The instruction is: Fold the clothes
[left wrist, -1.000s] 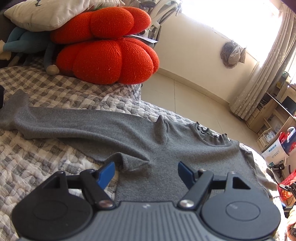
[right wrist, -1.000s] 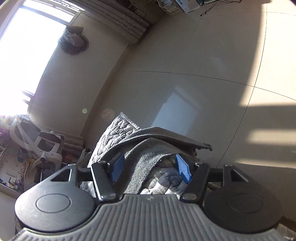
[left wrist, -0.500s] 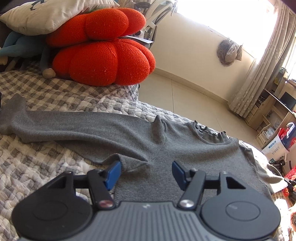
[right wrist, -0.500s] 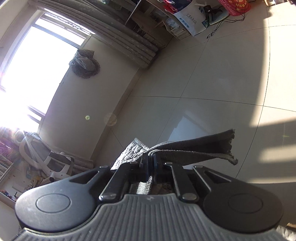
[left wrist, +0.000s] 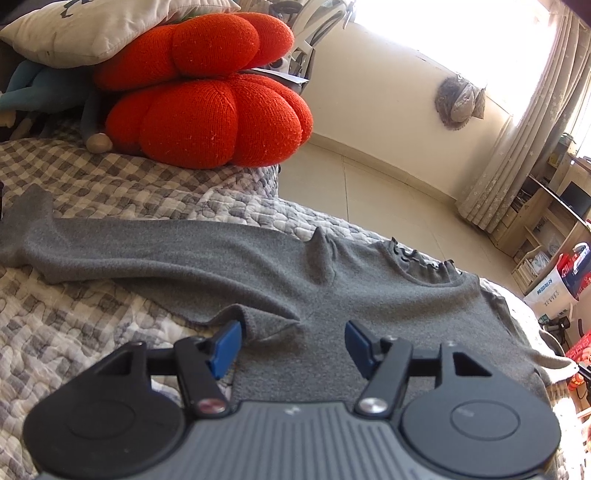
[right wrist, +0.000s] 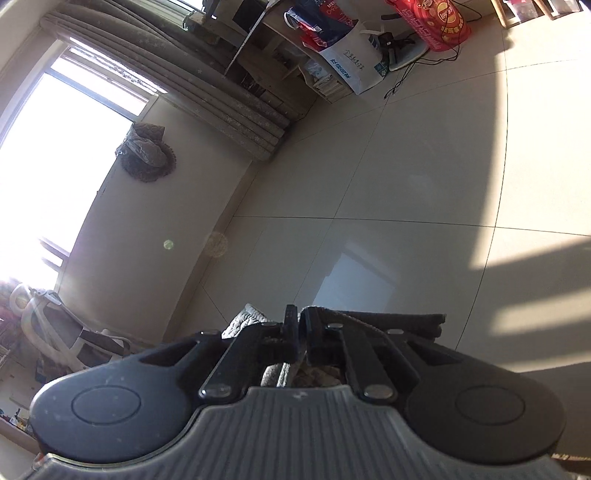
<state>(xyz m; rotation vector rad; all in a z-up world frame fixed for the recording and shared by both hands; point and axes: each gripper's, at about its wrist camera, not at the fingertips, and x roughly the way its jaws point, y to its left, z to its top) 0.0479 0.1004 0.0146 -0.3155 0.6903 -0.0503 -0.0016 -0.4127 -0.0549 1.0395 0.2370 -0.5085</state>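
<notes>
My left gripper (left wrist: 291, 341) points down at a slant over the bed, its jaws standing wide with nothing pressed between them. The two blue pads (left wrist: 225, 345) frame the lower middle of the left wrist view, and under them lies the grey sweater (left wrist: 369, 295), spread flat on the checked quilt (left wrist: 74, 332). A small raised fold of the sweater's side edge sits just beside my left pad, touching or nearly so; I cannot tell which. One sleeve (left wrist: 129, 251) runs out flat toward the left edge of the frame. The ruffled neckline (left wrist: 424, 260) sits right of centre, toward the far edge of the bed. In the upper left of the frame a red knitted cushion (left wrist: 207, 110) rests on the quilt with a pale pillow (left wrist: 107, 26) lying on top of it.

My right gripper (right wrist: 299, 328) points out past the bed's edge, tilted only slightly downward, so that most of its view is the tiled floor (right wrist: 406, 184), with the window (right wrist: 55, 147) at the left. Its jaws are drawn together and pinch a layer of the grey sweater (right wrist: 388, 321); a dark folded strip of that cloth sticks out to the right of the fingers in the lower middle of the frame. A bit of quilt (right wrist: 247, 317) shows just left of the jaws.
</notes>
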